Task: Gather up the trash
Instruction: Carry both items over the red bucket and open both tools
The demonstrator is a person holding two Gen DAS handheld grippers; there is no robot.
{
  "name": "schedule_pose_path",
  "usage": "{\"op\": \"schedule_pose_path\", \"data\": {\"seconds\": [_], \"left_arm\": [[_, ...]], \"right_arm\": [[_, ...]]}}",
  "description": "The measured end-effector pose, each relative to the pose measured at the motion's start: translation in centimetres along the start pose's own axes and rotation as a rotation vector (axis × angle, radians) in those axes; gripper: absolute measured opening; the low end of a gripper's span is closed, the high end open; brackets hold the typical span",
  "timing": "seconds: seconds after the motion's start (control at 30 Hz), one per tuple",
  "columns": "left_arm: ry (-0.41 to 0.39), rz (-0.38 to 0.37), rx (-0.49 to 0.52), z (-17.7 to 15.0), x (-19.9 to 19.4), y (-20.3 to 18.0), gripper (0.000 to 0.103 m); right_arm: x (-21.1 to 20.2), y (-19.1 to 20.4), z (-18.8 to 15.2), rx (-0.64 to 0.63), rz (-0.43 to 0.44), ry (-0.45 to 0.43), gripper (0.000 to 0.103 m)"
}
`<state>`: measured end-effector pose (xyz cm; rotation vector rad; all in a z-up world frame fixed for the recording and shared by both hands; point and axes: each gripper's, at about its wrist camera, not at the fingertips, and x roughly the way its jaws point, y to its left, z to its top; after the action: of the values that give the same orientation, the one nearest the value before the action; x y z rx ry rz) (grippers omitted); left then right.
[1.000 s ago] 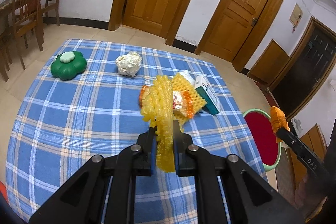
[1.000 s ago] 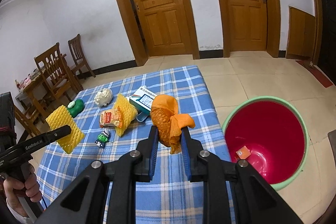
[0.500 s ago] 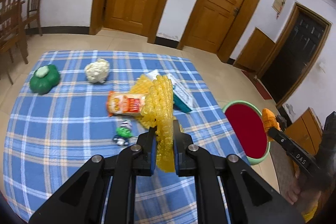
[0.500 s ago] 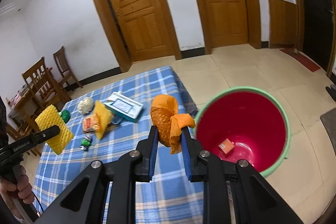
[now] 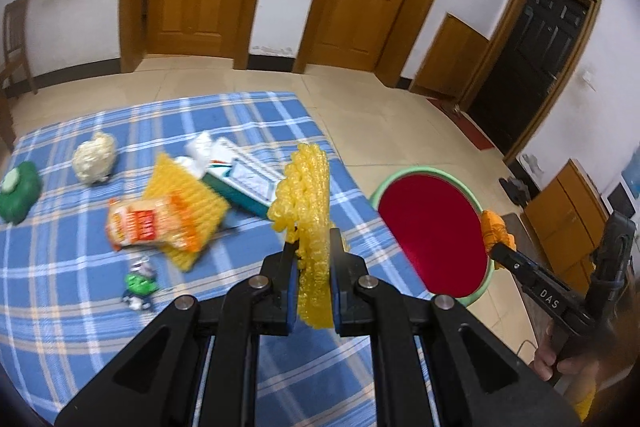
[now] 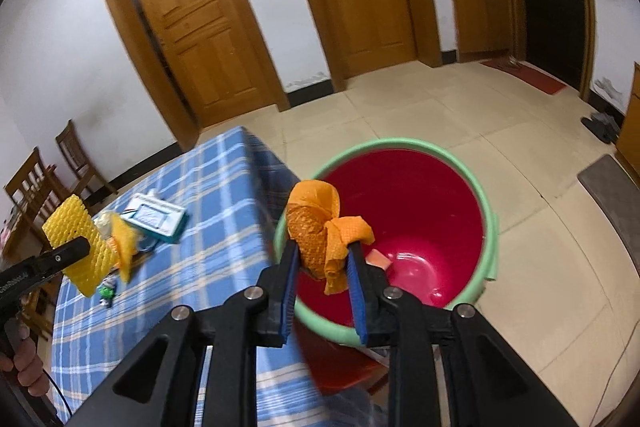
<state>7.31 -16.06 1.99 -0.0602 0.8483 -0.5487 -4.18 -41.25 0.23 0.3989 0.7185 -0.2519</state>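
Note:
My left gripper [image 5: 314,247] is shut on a yellow foam net [image 5: 306,187], held over the right part of the blue checked table [image 5: 80,327]. In the right wrist view the same net [image 6: 68,223] hangs at the far left. My right gripper [image 6: 322,247] holds an orange foam net [image 6: 314,211] above the near rim of the red bucket [image 6: 420,195] with its green edge. Its jaws are opening, and the net still sits between the pads, touching both. A small orange box [image 6: 378,259] lies on the bucket's bottom.
On the table lie a snack bag [image 5: 140,227], a second yellow net [image 5: 188,195], a teal box [image 5: 244,183], a white crumpled lump [image 5: 96,163], a green object [image 5: 18,193] and a small green toy [image 5: 138,285]. Wooden chairs [image 6: 48,179] stand behind the table. Tiled floor surrounds the bucket.
Both grippers swung right toward the bucket. The orange net now hangs over the bucket's opening instead of the table edge. The gap between the right jaws has grown slightly.

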Motion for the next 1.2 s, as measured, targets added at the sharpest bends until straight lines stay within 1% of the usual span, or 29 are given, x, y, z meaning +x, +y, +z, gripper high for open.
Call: {"op": "schedule_pose_path", "data": {"seconds": [0.13, 0.3, 0.43, 0.5, 0.67, 0.83, 0.9, 0.97, 1.1, 1.2], "left_arm": [[0.029, -0.019, 0.039, 0.3, 1.9, -1.7, 0.012], [0.077, -0.057, 0.078, 0.3, 4.4, -3.9, 0.012], [0.106, -0.091, 0.106, 0.4, 5.8, -5.6, 0.012], [0.111, -0.100, 0.127, 0.3, 6.3, -6.5, 0.012], [0.128, -0.113, 0.175, 0.3, 8.1, -8.5, 0.012], [0.157, -0.124, 0.191, 0.0, 9.9, -9.6, 0.012], [0.170, -0.126, 0.193, -0.2, 10.5, -10.0, 0.012], [0.181, -0.130, 0.198, -0.3, 11.1, -10.3, 0.012], [0.187, -0.134, 0.208, -0.5, 11.9, -10.9, 0.012], [0.187, -0.139, 0.219, -0.4, 12.2, -11.2, 0.013]], "right_arm": [[0.6, -1.6, -0.2, 0.036, -0.014, 0.017, 0.030], [1.3, -3.8, -0.3, 0.080, -0.038, 0.030, 0.038], [1.5, -4.8, -0.4, 0.114, -0.035, 0.034, 0.039], [1.6, -5.3, -0.4, 0.117, -0.045, 0.029, 0.044], [1.5, -5.9, -0.4, 0.141, -0.047, 0.019, 0.051], [1.4, -6.6, -0.3, 0.150, -0.047, 0.012, 0.057], [1.4, -6.8, -0.2, 0.152, -0.044, 0.012, 0.063], [1.5, -7.0, -0.2, 0.158, -0.040, 0.010, 0.067], [1.4, -7.3, -0.2, 0.163, -0.041, 0.005, 0.071], [1.4, -7.6, -0.2, 0.170, -0.044, 0.001, 0.072]]}}
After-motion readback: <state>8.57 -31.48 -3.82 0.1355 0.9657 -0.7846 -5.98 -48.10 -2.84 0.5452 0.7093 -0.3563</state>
